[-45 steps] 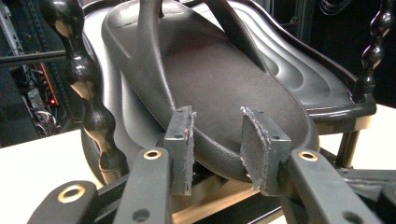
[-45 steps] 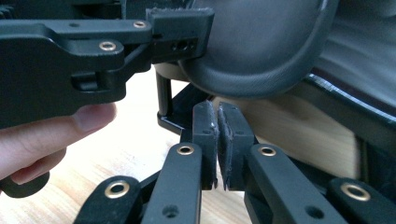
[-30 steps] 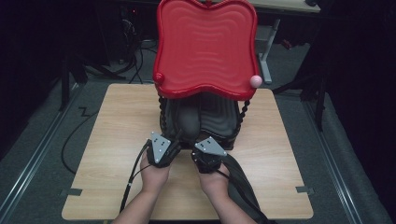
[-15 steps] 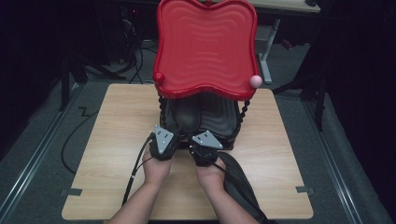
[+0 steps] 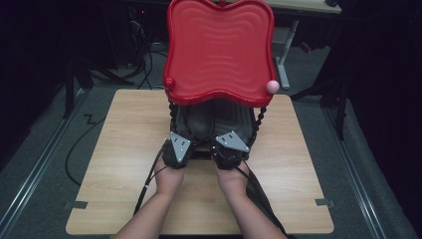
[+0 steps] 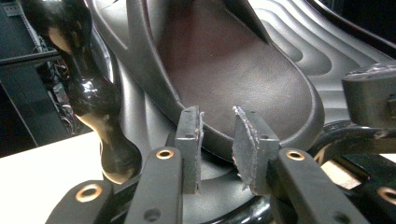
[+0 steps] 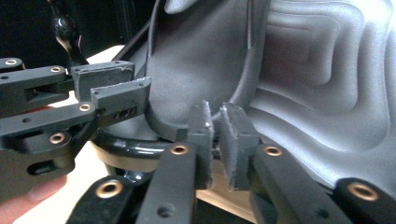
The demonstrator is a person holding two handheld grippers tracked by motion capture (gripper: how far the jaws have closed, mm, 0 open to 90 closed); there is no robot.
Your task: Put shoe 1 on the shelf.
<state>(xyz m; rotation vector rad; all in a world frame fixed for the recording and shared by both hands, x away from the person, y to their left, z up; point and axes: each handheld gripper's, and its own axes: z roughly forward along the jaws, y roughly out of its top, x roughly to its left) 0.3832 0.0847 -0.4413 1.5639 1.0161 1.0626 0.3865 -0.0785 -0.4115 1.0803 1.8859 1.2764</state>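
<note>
**Both grippers at the heels of a sandal pair on the rack's lower shelf**

A pale wood-grain table (image 5: 124, 149) carries a two-tier rack. Its red top shelf (image 5: 219, 50) is glossy moulded plastic with a wavy outline and rippled face, and it leans back steeply, so it overhangs the tier beneath. The lower shelf (image 6: 299, 42) is the same rippled moulding in matt black. It also slopes, which seems meant to show footwear toe-up and leaves the heels at the low front edge, nearest the person.

Two sandals lie there side by side, which is likely why each hand takes one. The left sandal (image 6: 224, 70) has a smooth brown footbed inside a raised dark rim, with a rounded heel. The right sandal (image 7: 201, 60) looks greyer and matt, with a similar curved lip.

A shiny black beaded post (image 6: 88, 93) holds up the shelves at the corner.

The left gripper (image 6: 217, 135) points at its sandal's heel rim. Its jaws have just been closing and now stand a narrow gap apart, with the rim showing in that gap and no pad seen pressing on it. The right gripper (image 7: 215, 126) sits low beside its sandal's heel. Its jaws have just been opening to a slit, with nothing between the frayed pads.

A small pink knob (image 5: 272, 86) caps the red shelf's corner.
</note>
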